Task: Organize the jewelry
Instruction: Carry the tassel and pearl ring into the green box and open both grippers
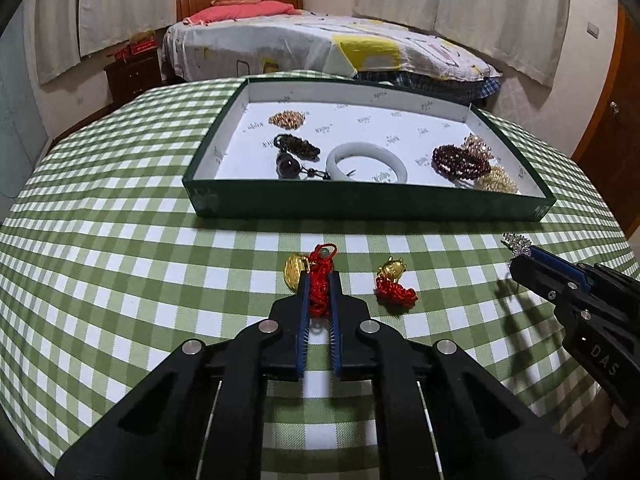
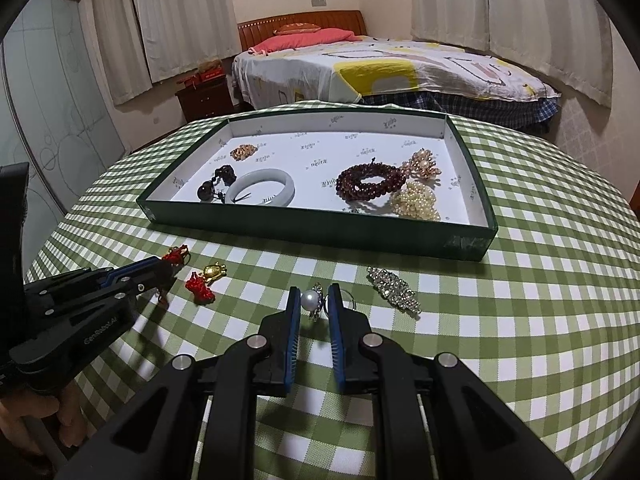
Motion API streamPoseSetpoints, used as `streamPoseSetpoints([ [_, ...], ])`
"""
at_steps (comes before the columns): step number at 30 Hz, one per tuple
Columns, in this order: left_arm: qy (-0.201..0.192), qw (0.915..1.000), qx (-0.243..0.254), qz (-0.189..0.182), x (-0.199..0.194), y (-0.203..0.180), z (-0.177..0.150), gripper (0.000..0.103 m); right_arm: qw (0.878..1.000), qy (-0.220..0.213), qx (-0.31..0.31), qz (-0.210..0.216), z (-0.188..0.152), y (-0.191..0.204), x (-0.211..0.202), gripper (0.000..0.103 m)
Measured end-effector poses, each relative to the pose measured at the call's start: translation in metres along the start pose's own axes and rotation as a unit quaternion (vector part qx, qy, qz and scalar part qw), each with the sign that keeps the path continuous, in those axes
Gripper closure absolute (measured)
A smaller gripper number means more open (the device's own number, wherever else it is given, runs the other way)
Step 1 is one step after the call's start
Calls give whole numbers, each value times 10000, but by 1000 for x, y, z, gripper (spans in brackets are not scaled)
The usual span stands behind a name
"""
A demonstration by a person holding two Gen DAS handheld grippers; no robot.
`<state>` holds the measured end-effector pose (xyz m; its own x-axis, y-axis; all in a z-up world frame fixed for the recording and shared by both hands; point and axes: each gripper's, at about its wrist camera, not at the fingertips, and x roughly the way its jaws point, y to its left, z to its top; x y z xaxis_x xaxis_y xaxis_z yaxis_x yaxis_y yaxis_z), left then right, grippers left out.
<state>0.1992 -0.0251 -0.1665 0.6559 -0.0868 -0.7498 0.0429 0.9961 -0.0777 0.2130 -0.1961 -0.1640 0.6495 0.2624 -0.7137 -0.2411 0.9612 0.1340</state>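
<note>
The left tool (image 1: 319, 280) is clamped on the red knotted cord of a gold pendant charm (image 1: 320, 280), low in the middle of the left wrist view; the gold pendant pokes out just left of the blue pads, resting on the green-and-white checked tabletop (image 1: 120, 240). The cord is soft and bunches up, so a pinch across the thick knot looks sound, though the pendant will likely dangle and swing once lifted. Just to its right lies a second gold charm with a red knotted tassel (image 1: 394, 282), loose on the cloth.

The right tool (image 2: 314, 300) is closed on a white pearl ring with a silver setting (image 2: 313, 300), at the lower middle of the right wrist view. The pearl is smooth and round, so it probably slips easily; the metal setting or band seems the safer place for the pads. Right of it a sparkling rhinestone hair clip (image 2: 394, 289) lies flat on the tabletop, stiff and light by the look of it.

Beyond both, in the upper middle of each view, sits the shallow dark green tray with a white lining (image 1: 360, 204). It already holds a pale jade bangle (image 1: 366, 162), a dark red beaded bracelet (image 1: 460, 162) and a cream pearl cluster (image 1: 498, 180), among other pieces.
</note>
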Motion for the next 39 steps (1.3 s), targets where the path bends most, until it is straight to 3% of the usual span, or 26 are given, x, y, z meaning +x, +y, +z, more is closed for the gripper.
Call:
streamPoseSetpoints([
  [21, -712, 9975, -23, 5, -50, -1, 21, 94, 9989, -464, -42, 32, 12, 6, -29, 88],
  [39, -1144, 9934, 27, -92, -62, -9, 59, 94, 9951, -975, -140, -26, 52, 7, -39, 88],
])
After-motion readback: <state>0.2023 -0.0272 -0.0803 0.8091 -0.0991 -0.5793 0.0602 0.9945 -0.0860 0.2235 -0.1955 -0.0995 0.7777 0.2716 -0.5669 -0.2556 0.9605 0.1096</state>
